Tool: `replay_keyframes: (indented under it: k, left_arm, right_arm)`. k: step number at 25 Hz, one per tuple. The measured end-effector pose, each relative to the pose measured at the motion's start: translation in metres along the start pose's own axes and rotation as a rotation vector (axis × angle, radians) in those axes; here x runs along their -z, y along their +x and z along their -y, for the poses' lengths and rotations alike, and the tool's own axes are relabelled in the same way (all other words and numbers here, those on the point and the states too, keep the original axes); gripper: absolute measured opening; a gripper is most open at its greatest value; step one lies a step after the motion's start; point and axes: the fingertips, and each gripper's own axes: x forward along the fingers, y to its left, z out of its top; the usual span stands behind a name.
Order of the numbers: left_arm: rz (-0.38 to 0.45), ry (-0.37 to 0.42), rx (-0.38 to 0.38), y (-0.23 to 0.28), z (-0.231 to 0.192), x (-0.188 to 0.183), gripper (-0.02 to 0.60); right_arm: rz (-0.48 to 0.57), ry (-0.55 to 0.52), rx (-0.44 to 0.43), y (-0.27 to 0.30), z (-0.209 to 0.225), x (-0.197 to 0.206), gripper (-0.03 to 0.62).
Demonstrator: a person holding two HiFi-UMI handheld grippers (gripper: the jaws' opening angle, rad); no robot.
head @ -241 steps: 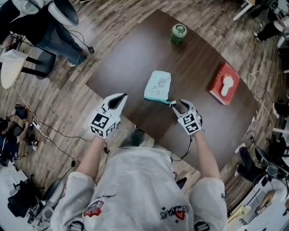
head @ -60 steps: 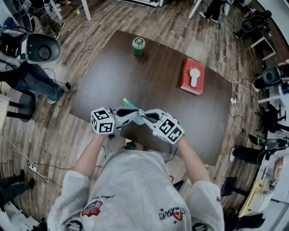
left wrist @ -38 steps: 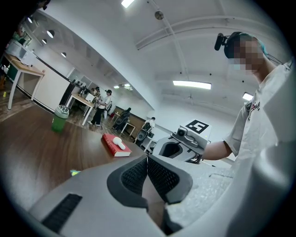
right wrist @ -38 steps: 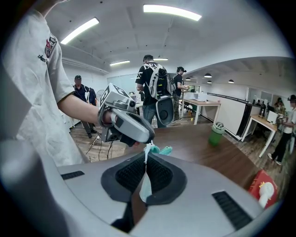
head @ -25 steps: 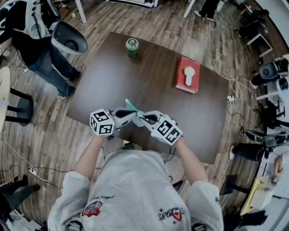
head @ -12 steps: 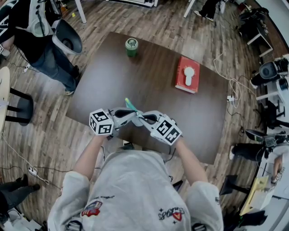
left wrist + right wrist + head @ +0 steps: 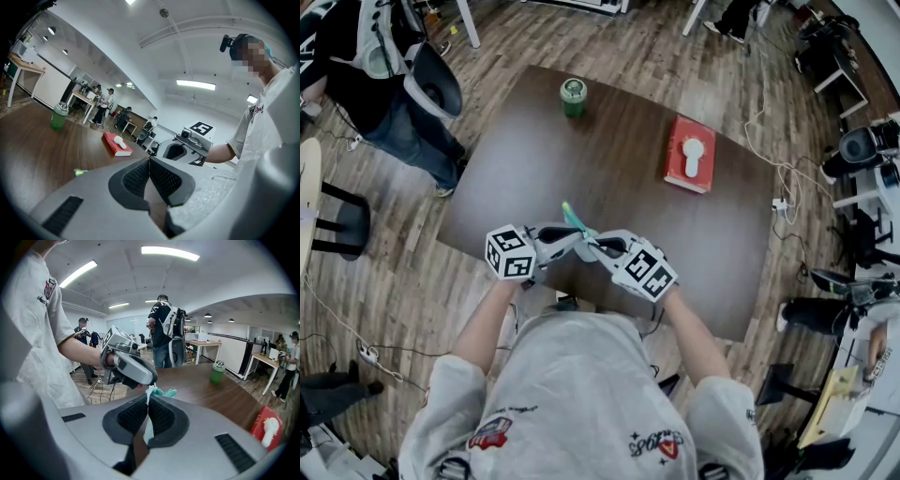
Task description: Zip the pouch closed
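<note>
Currently the teal fabric pouch (image 7: pixel 571 217) is held edge-up, clear of the dark brown wooden table (image 7: pixel 628 131), above its near edge. The left gripper (image 7: pixel 579 238) is clamped on one end; the right gripper (image 7: pixel 594 244) pinches its pale fabric, tips nearly meeting.

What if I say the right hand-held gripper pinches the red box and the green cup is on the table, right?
No. The right gripper view shows the right hand-held gripper pinching the pouch, not the red box. The green cup is on the table.
</note>
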Motion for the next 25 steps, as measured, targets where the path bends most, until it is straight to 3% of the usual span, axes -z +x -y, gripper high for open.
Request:
replay_keyframes:
  k: [25]
  left_arm:
    - [0.003,0.001,-0.019,-0.0047,-0.0058,-0.0018,0.005]
  right_arm:
    - [0.023,0.005,0.0,-0.0056,-0.0008,-0.0026,0.011]
